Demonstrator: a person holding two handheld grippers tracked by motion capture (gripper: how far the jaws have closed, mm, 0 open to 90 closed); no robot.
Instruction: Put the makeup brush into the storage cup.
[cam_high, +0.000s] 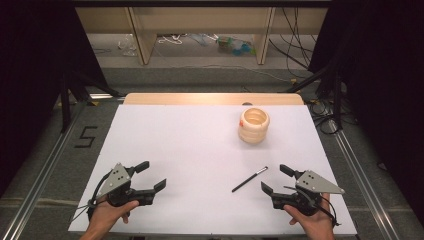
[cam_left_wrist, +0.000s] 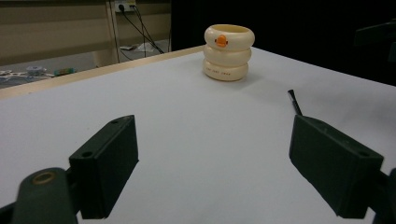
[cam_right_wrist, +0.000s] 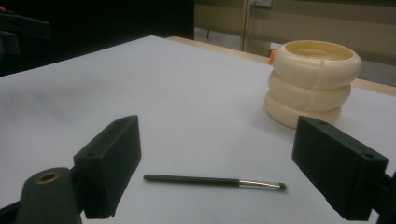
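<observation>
- We see a white-topped table (cam_high: 200, 150) with a pale wooden strip along its far edge, set on a grey floor.
- Our left claw (cam_high: 151, 176) sits near the table's near left corner, held from below by the left hand (cam_high: 107, 212); its two black jaws stand wide apart with nothing between them.
- Our right claw (cam_high: 276, 178) sits near the near right corner in the right hand (cam_high: 312, 220); its jaws are likewise spread wide and hold nothing.
- A grey three-cornered plate tops each claw, and a cable trails back from each toward the hands.
- A cream-coloured holder shaped like three stacked rings (cam_high: 253, 125), open at the top, stands upright on the far right part of the table, well apart from both claws.
- In the left gripper view the holder (cam_left_wrist: 229, 51) shows a small orange duck-bill mark on its top ring and faint lettering on the bottom ring.
- A slim black-handled brush with a silver ferrule (cam_high: 249, 179) lies flat on the table, just left of the right claw and between it and the holder.
- In the right gripper view the brush (cam_right_wrist: 215, 181) lies crosswise ahead of the open jaws, its bristle tip pointing right, touching neither jaw.
- In the left gripper view just one end of the brush (cam_left_wrist: 294, 101) peeks above the right-hand jaw.
</observation>
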